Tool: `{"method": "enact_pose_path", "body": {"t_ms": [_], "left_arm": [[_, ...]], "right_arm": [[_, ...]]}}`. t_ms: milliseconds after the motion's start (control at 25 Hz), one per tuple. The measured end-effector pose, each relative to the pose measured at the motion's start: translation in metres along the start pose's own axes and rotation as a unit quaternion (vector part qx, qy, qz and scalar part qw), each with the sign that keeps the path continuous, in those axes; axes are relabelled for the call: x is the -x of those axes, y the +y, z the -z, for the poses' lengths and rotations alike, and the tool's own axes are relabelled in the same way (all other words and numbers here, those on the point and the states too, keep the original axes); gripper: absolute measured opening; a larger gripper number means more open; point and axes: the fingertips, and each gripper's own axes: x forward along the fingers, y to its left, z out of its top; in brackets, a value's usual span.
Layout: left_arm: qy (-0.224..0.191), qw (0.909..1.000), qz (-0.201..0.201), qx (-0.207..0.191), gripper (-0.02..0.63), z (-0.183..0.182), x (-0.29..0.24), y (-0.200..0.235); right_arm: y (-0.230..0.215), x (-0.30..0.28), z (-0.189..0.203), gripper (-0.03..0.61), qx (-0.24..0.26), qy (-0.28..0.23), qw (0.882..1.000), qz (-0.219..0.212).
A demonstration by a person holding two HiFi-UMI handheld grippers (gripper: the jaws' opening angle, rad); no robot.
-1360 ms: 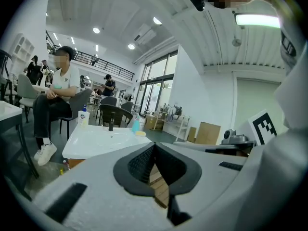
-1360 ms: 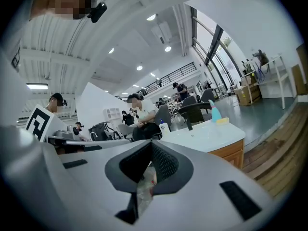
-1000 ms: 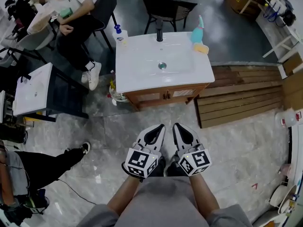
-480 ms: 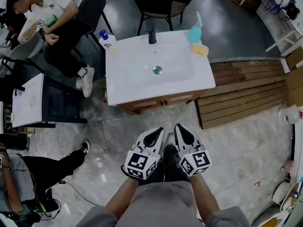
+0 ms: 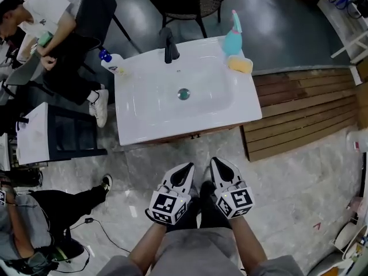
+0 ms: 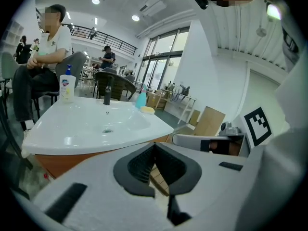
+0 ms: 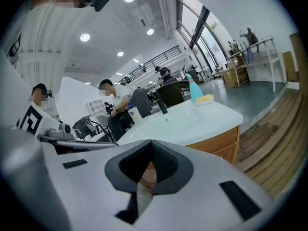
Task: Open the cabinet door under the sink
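Observation:
The white sink top (image 5: 132,125) sits on a wooden cabinet, of which only a thin brown strip (image 5: 195,134) shows under the front rim in the head view. The left gripper view shows the cabinet's brown front (image 6: 62,162) below the basin, and the right gripper view shows its panelled side (image 7: 219,146). My left gripper (image 5: 187,167) and right gripper (image 5: 215,161) hang side by side close to my body, a short way in front of the cabinet. Both are shut with nothing in them, and the jaw tips meet in each gripper view (image 6: 154,146) (image 7: 151,142).
On the sink top stand a black faucet (image 5: 168,46), a soap bottle (image 5: 112,62), a teal bottle (image 5: 233,38) and a yellow sponge (image 5: 240,65). A wooden slat deck (image 5: 299,114) lies to the right. A seated person (image 5: 46,27), a small white table (image 5: 31,134) and another person's leg (image 5: 63,203) are on the left.
The view has moved closer to the sink, so the cabinet front has slipped almost out of sight under the counter. Both grippers stay shut and together.

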Motion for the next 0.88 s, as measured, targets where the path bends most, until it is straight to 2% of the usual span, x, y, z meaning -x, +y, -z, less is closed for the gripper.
{"method": "enact_pose_path", "body": {"t_ms": [360, 880], "left_arm": [[0.027, 0.9996, -0.002, -0.012, 0.008, 0.031, -0.048, 0.027], [0.042, 0.9991, -0.005, -0.007, 0.008, 0.060, -0.063, 0.073]], "right_arm": [[-0.035, -0.053, 0.046, 0.009, -0.016, 0.038, 0.999, -0.007], [-0.038, -0.089, 0.074, 0.009, -0.033, 0.041, 0.999, 0.008]]}}
